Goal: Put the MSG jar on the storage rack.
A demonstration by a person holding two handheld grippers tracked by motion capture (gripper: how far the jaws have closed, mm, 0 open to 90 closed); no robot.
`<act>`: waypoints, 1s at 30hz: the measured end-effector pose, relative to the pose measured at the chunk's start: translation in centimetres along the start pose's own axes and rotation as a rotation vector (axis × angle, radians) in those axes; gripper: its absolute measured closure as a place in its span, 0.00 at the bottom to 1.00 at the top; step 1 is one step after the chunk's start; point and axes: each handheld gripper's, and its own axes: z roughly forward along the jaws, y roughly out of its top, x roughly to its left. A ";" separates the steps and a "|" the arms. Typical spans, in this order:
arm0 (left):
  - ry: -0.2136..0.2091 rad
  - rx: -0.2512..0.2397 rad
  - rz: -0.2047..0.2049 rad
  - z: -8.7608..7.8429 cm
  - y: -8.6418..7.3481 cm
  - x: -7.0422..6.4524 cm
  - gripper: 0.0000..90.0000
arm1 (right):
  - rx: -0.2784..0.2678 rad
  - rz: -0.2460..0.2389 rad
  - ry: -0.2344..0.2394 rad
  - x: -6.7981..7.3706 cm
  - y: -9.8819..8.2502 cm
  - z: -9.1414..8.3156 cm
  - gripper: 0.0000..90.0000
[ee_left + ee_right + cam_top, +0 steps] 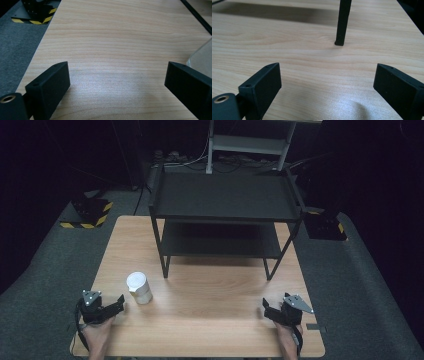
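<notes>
— What have I got on the tabletop point(210, 320)?

— One white cup point(139, 288), standing upright near the left front. It is round, with a flat pale top and a slightly creamier wall, and it stands well ahead of the black rack point(225, 200) at the far side.

— And from my left gripper point(119, 304)?

— In the left gripper view the cup point(201, 58) is only a pale, glassy sliver at the right edge, cut off by the frame and partly behind the right finger. I can't make out its shape from there.

— Anything else hard to read?

— The rack's lower shelf is in shadow in the high view, so I can't tell what, if anything, lies on it. The room beyond the tabletop is dark; I can pick out a yellow-and-black striped base point(90, 212) on the floor at the left and a pale frame point(247, 145) behind the rack. In the right gripper view just one leg point(342, 22) of the rack shows, its top cut off, its foot on the wood.

— How are my hands set?

— Left hand point(97, 332) low at the front left corner, its gripper pointing right toward the cup, just beside it but not touching. Its fingers point(48, 90) are spread wide with bare wood between them. The right gripper point(266, 309) sits at the front right, pointing inward to the left, held by my right hand point(287, 337). Its fingers point(262, 87) are also wide apart, holding nothing.
</notes>
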 end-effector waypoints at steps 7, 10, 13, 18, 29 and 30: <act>-0.028 -0.016 -0.002 -0.3 -0.3 0.5 0.09 | 0.016 -0.009 -0.002 0.1 0.2 0.2 0.08; -0.040 -0.017 0.022 -0.4 -0.3 0.5 0.09 | 0.020 -0.014 0.001 0.1 0.3 0.2 0.08; -0.053 -0.015 0.046 -0.6 -0.3 0.5 0.09 | 0.027 -0.014 0.005 0.1 0.4 0.3 0.08; -0.082 -0.032 0.116 -1.9 -0.7 0.3 0.09 | 0.027 -0.019 0.007 0.1 0.4 0.3 0.09; -0.196 -0.054 0.217 -2.9 -0.5 -1.5 0.08 | 0.024 -0.020 0.004 0.1 0.3 0.3 0.09; -0.203 -0.054 0.222 -2.8 -0.4 -1.7 0.08 | 0.023 -0.020 0.004 0.1 0.3 0.3 0.09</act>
